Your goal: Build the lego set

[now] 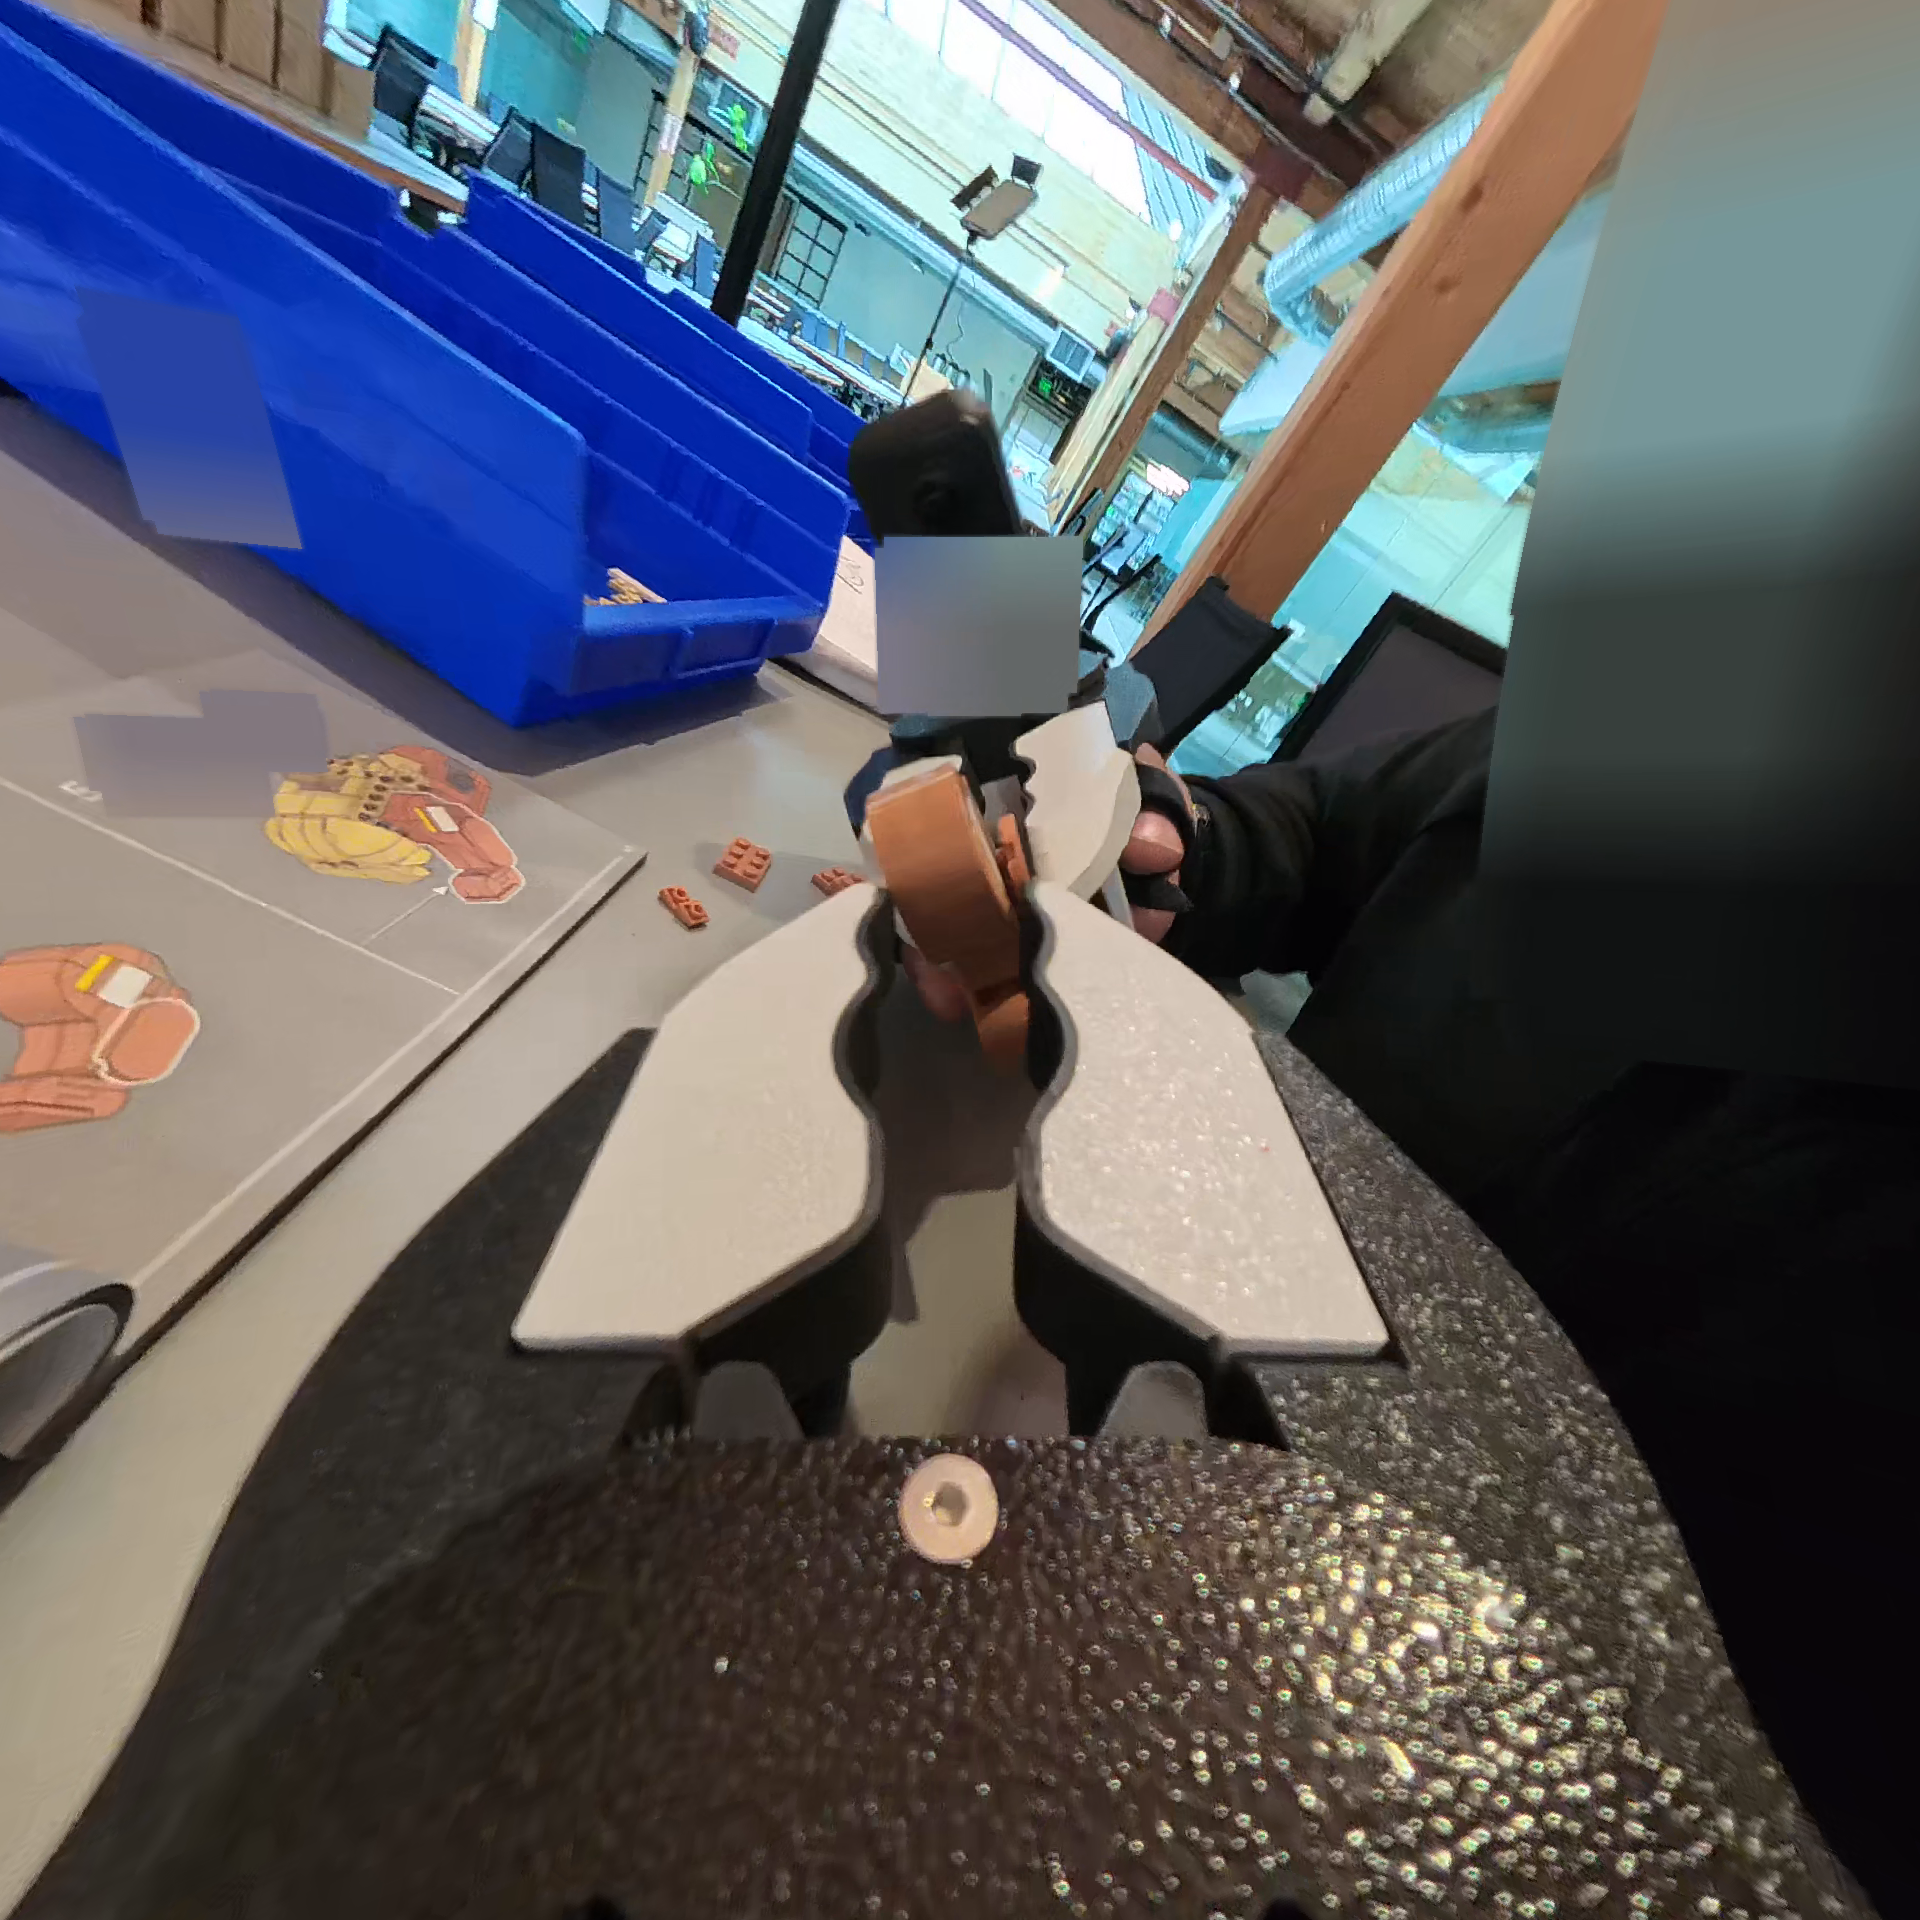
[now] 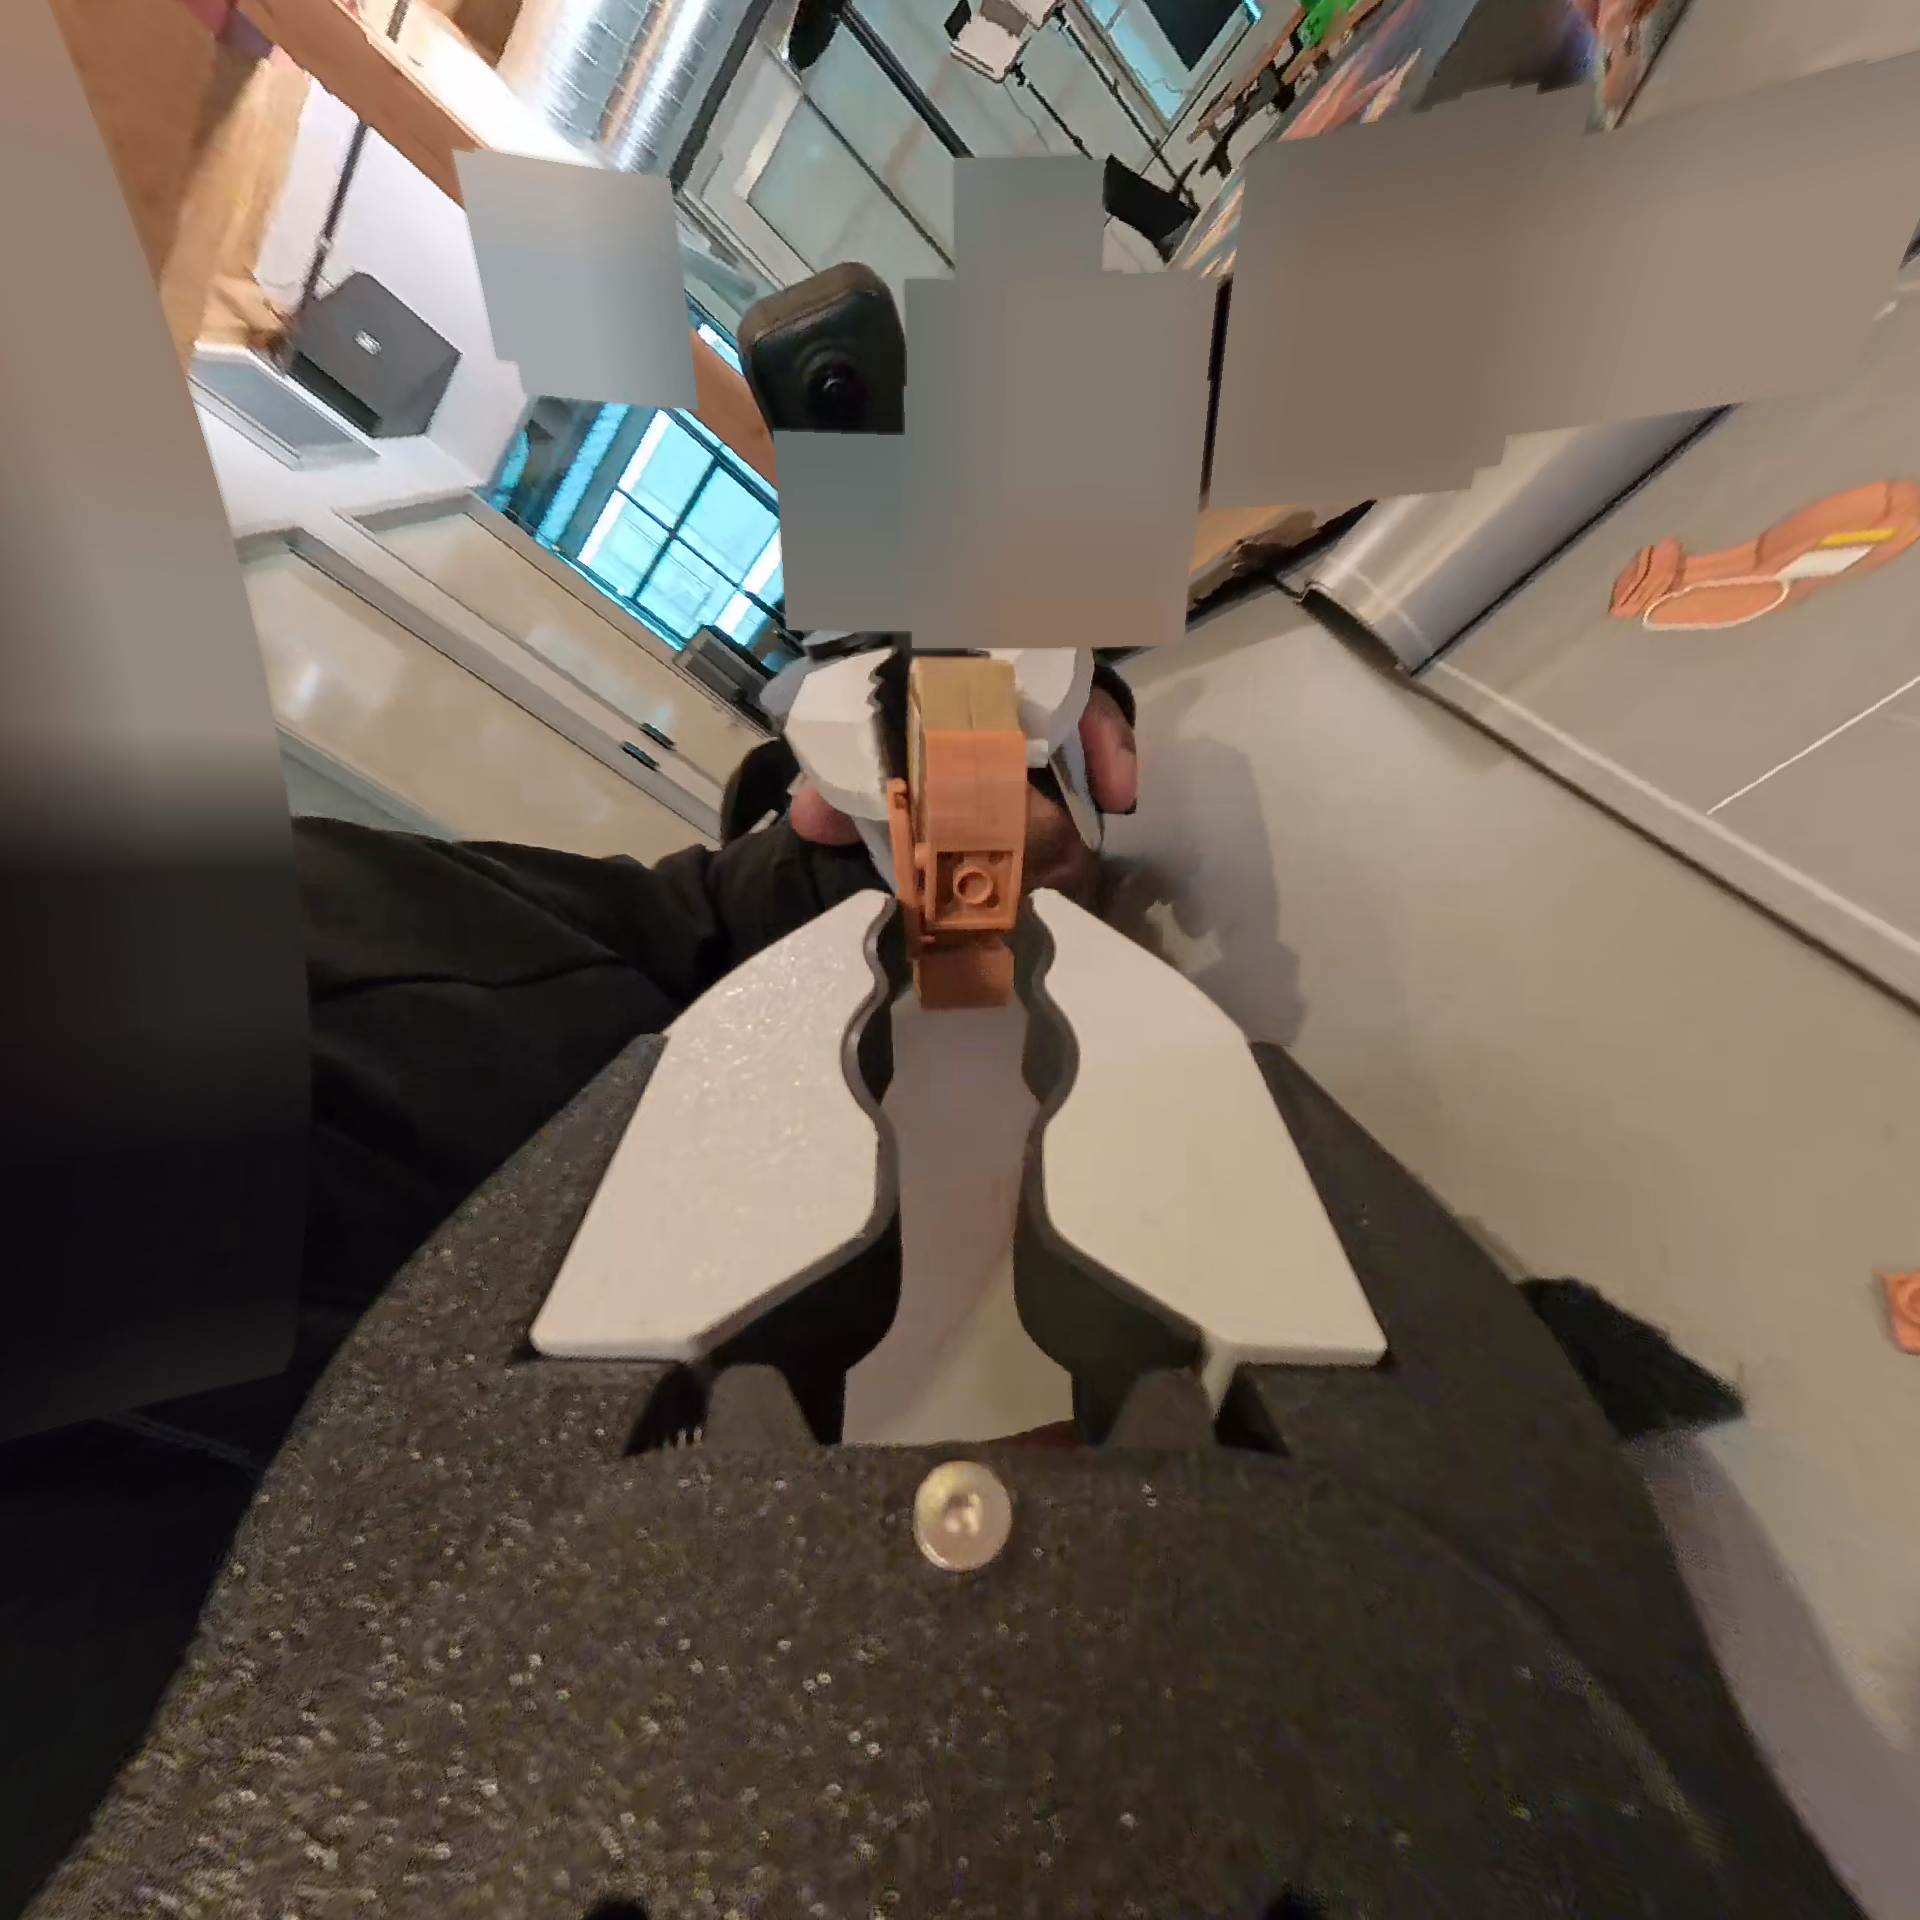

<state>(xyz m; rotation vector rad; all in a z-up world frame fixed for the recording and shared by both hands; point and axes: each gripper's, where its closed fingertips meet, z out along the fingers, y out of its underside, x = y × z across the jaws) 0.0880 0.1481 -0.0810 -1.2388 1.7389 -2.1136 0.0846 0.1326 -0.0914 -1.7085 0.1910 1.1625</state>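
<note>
A brown brick assembly with a rounded brown side and a tan far end hangs in the air between my two grippers, which face each other. My left gripper is shut on one end; the assembly leans against its right pad. My right gripper is shut on the other end, a dark brown block below a single stud. The assembly runs from my right gripper to the left gripper, whose pads flank the tan end. The right gripper shows opposite in the left wrist view, with a gloved hand behind it.
Blue bins stand at the back left on the grey table. A grey instruction sheet with pictures of brown and yellow builds lies at the left. Loose brown plates lie beside it. A black sleeve reaches in from the right. Less than 4 cm separates the two grippers' tips.
</note>
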